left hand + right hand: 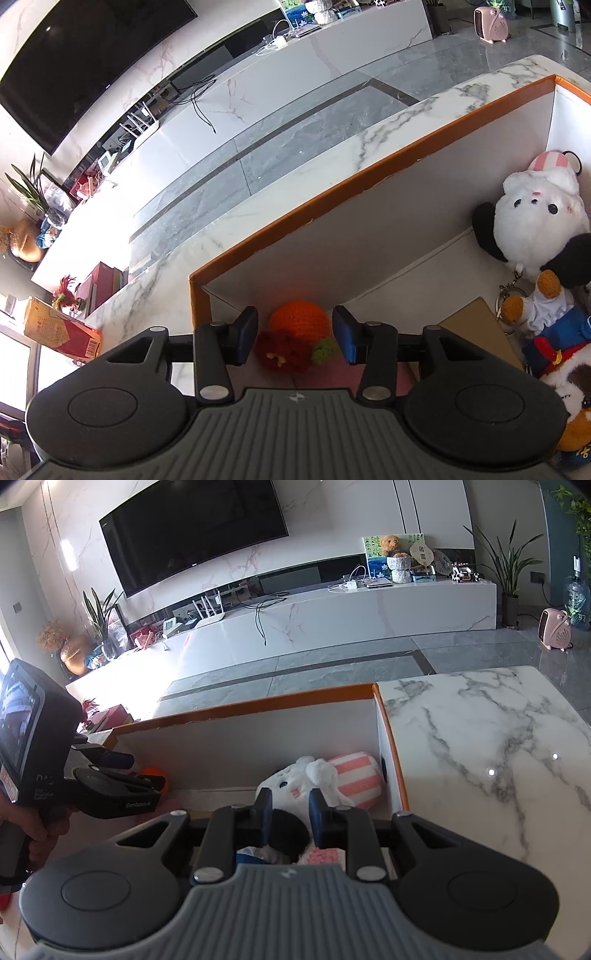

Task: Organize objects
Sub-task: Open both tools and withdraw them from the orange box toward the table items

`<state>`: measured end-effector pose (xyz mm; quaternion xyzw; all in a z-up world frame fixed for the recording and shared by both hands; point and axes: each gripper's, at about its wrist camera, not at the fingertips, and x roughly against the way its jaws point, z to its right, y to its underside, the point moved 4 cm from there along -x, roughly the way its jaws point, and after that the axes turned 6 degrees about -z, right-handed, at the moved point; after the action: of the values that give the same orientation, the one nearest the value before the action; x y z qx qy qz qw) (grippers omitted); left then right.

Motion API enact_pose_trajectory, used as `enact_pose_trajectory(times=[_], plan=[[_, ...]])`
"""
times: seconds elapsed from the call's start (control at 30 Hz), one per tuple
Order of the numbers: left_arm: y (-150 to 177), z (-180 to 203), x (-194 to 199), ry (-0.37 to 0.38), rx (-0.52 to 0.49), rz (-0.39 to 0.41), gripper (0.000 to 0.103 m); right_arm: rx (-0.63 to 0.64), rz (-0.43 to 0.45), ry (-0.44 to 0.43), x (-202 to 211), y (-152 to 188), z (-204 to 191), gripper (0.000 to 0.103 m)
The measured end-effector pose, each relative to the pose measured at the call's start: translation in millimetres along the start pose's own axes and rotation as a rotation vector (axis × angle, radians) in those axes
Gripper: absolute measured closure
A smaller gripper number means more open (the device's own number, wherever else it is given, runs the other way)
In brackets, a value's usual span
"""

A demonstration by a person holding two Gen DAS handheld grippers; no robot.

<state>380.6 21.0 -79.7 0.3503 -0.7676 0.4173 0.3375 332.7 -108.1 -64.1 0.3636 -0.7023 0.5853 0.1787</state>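
Crocheted orange (pixel 299 321): already down in a corner of the orange-rimmed box (pixel 369 173), with a dark red knitted flower and a green leaf beside it. Sits directly under the left gripper (pixel 295 336), whose pads stand well apart on either side and touch nothing, so reads as released. Elsewhere in the box: a white plush (pixel 535 218) with a pink striped cap against the far end, a dog plush in blue (pixel 554 343) next to it, and a flat brown packet (pixel 476 325) between the toys and the orange. Right gripper (pixel 290 812) poised over the white plush, jaws close together; cannot tell whether clamped on fur or just above it. Marble table (pixel 480 757) beside the box bare where visible. Judged mostly done: little left except freeing both grippers and tidying the plush, unless more waits out of view.
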Motion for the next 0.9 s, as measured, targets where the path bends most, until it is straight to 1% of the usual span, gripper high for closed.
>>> enact_pose_trajectory(times=[0.1, 0.23, 0.37, 0.47, 0.6, 0.7, 0.8, 0.87, 0.9], plan=[[3.1, -3.9, 10.8, 0.057, 0.039, 0.02, 0.05, 0.01, 0.003, -0.002, 2.3, 0.0, -1.5, 0.079], [12.4, -4.9, 38.4, 0.084, 0.057, 0.071, 0.05, 0.035, 0.014, -0.003, 9.5, -0.5, -8.0, 0.079], [29.0, -7.2, 76.6, 0.139, 0.091, 0.142, 0.05, 0.066, 0.013, -0.01, 19.8, 2.5, -19.3, 0.079], [42.7, -7.3, 102.3, 0.175, 0.123, 0.187, 0.05, 0.1, 0.024, -0.015, 32.9, 5.7, -31.5, 0.073], [64.8, -11.0, 129.8, 0.212, 0.167, 0.234, 0.05, 0.111, 0.05, -0.04, 56.9, 14.9, -44.3, 0.072], [81.7, -14.3, 147.2, 0.232, 0.202, 0.257, 0.05, 0.115, 0.063, -0.051, 73.5, 25.5, -51.2, 0.072], [101.6, -13.1, 158.2, 0.227, 0.22, 0.27, 0.05, 0.11, 0.075, -0.07, 91.7, 41.0, -54.1, 0.071], [115.2, -12.9, 160.6, 0.225, 0.232, 0.268, 0.05, 0.109, 0.084, -0.077, 102.1, 52.6, -54.1, 0.068], [122.2, -12.9, 160.6, 0.224, 0.239, 0.263, 0.05, 0.108, 0.086, -0.078, 106.6, 58.4, -53.7, 0.063]])
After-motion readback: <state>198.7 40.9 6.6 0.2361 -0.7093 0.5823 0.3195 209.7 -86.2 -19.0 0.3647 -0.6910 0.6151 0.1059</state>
